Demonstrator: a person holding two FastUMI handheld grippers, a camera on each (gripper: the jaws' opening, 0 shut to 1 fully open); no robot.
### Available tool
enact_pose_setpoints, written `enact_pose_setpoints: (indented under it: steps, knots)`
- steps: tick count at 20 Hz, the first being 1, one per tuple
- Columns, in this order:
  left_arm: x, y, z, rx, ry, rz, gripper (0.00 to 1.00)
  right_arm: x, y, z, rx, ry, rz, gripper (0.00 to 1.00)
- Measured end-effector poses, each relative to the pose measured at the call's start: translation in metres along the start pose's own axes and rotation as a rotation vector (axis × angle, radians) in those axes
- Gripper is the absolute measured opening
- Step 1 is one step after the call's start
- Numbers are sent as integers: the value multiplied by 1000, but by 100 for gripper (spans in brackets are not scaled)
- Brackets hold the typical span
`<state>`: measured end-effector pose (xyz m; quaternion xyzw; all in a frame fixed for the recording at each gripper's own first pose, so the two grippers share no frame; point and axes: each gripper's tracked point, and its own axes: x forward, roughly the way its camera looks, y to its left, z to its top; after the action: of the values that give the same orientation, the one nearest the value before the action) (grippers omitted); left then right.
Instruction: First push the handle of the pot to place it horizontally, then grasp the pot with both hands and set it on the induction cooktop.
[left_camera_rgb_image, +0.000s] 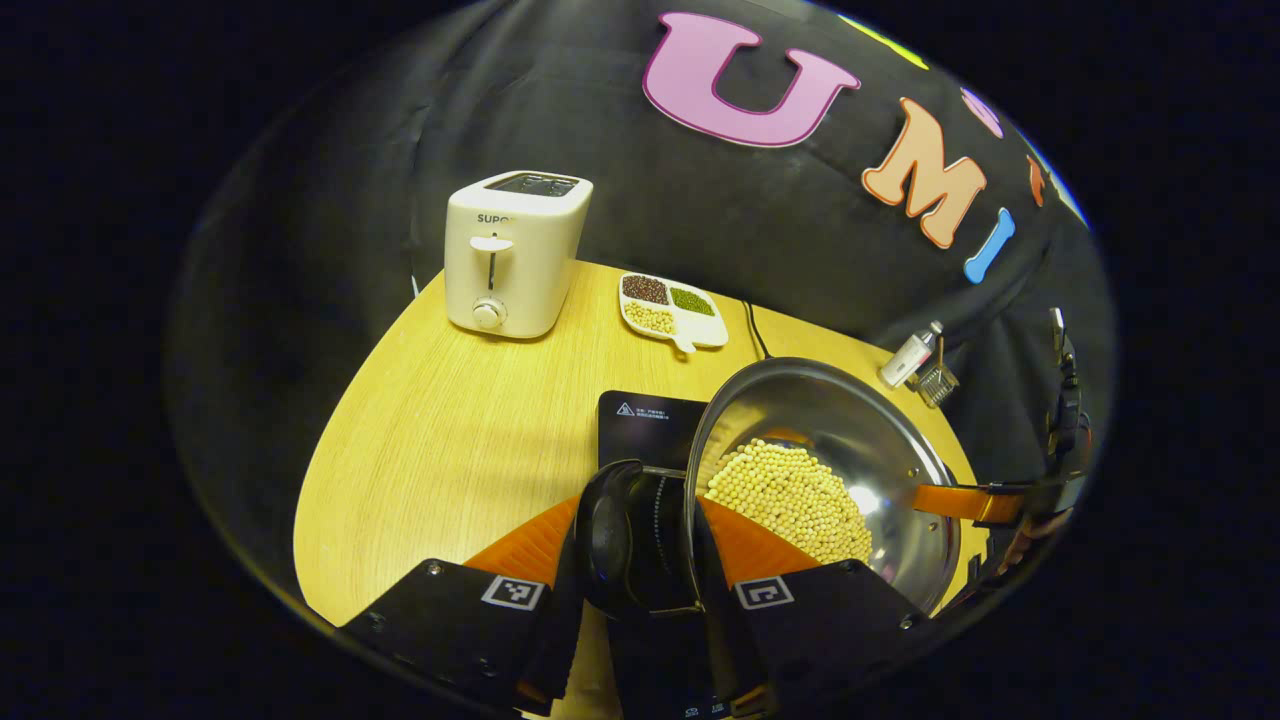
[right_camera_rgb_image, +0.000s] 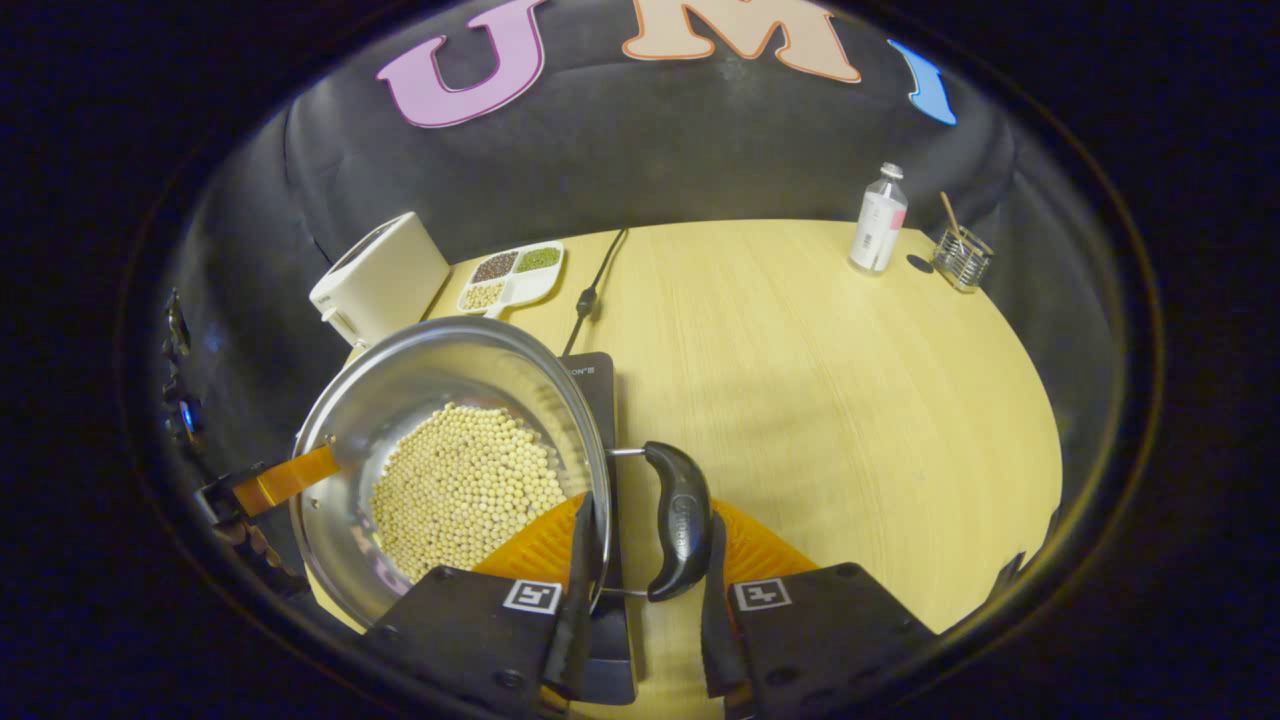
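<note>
— Where do we find the pot (left_camera_rgb_image: 880, 450)?

— We see it lifted over the black glass induction cooktop (left_camera_rgb_image: 645, 425), a polished steel bowl with a heap of small round pale beans (left_camera_rgb_image: 790, 495) inside. Our left gripper (left_camera_rgb_image: 640, 560) is clamped on one curved black handle (left_camera_rgb_image: 615, 530), a finger on each side of it.

— And the other side?

— In the right gripper view we see the right gripper (right_camera_rgb_image: 645, 560) closed on the pot's rim (right_camera_rgb_image: 590, 450), with the glossy black loop handle (right_camera_rgb_image: 680, 520) lying between its fingers.

— What surrounds us?

— A smooth wood-grain table (right_camera_rgb_image: 820, 380), a boxy cream toaster (left_camera_rgb_image: 515, 250), a white divided dish (left_camera_rgb_image: 672, 310) of grains, a plastic bottle (right_camera_rgb_image: 878, 220) and a small wire holder (right_camera_rgb_image: 962, 260).
</note>
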<state>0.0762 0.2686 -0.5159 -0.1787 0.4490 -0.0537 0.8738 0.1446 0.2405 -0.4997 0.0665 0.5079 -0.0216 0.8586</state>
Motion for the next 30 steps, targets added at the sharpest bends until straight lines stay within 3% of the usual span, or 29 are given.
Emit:
enact_pose_setpoints:
  steps: [3,4,6,7,11,12,13,15,16,18,24,25,27,30]
  knots:
    - [0,-1,-1,-13,-15,-14,53,-1,0,0,-6,-6,-2,48]
    - [1,-1,0,-12,-23,-15,55,-2,0,0,-9,-5,-3,42]
    - [0,-1,2,-4,-33,-5,54,-2,-1,1,-10,-8,-4,49]
    - [-1,-1,0,-8,-33,5,58,-1,-2,0,-9,-7,-5,45]
    - [-3,0,-21,-23,45,57,63,2,-4,-14,-33,31,-18,66]
    - [-5,0,-16,-22,23,69,76,0,-1,-13,-23,18,-7,74]
    - [-10,-4,-8,-15,-8,68,82,-3,3,-14,-14,5,9,80]
    - [-22,-5,2,26,-49,95,82,-9,4,-16,-7,5,32,100]
    - [-28,-3,7,56,-66,125,78,-13,2,-13,-3,-1,42,96]
    - [-41,-4,22,120,-118,176,79,-23,-1,-2,22,-43,51,96]
    - [-91,-53,61,225,-271,230,79,-71,-23,42,111,-193,125,98]
    - [-102,-65,65,231,-294,241,79,-82,-32,47,106,-220,131,100]
    - [-121,-91,71,215,-343,256,79,-104,-56,57,92,-268,127,94]
    - [-154,-144,70,137,-386,240,79,-153,-93,75,65,-368,136,94]
